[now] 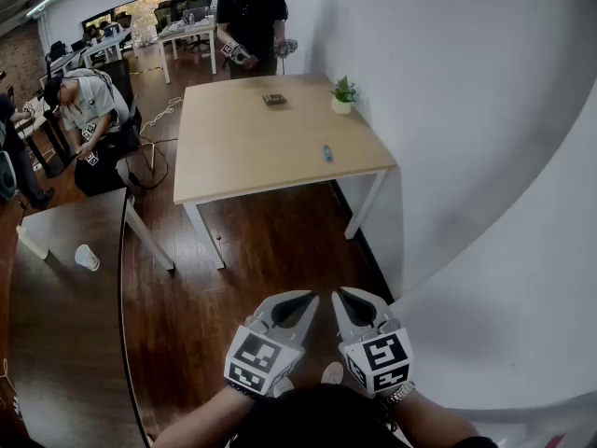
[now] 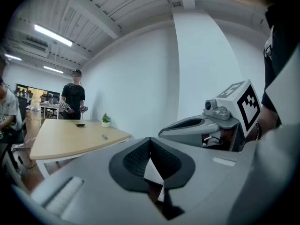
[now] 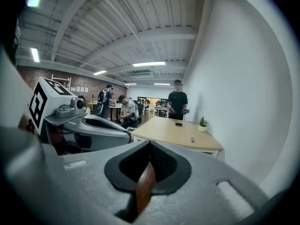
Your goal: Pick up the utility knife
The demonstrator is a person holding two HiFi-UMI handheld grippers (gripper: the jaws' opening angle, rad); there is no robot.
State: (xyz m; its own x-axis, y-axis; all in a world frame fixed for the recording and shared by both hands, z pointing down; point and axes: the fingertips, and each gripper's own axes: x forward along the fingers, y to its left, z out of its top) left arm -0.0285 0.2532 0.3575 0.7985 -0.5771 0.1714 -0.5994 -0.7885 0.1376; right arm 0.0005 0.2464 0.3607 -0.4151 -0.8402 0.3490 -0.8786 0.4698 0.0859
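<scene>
The utility knife [image 1: 327, 153] is a small blue thing lying near the right edge of a light wooden table [image 1: 242, 147] far ahead across the floor. It also shows in the left gripper view as a small utility knife [image 2: 104, 136] and in the right gripper view as the same knife [image 3: 192, 139]. My left gripper [image 1: 312, 297] and right gripper [image 1: 340, 294] are held side by side close to my body, over the wooden floor, well short of the table. Both have their jaws together with nothing between them, seen on the left gripper [image 2: 150, 139] and right gripper [image 3: 150, 143].
A small dark object [image 1: 274, 99] and a potted plant [image 1: 343, 94] sit at the table's far end, where a person [image 1: 250, 17] stands holding grippers. Another person [image 1: 89, 110] sits at left. A dark table [image 1: 56, 343] with a paper cup [image 1: 86, 258] is near left; a white wall [image 1: 466, 110] runs along the right.
</scene>
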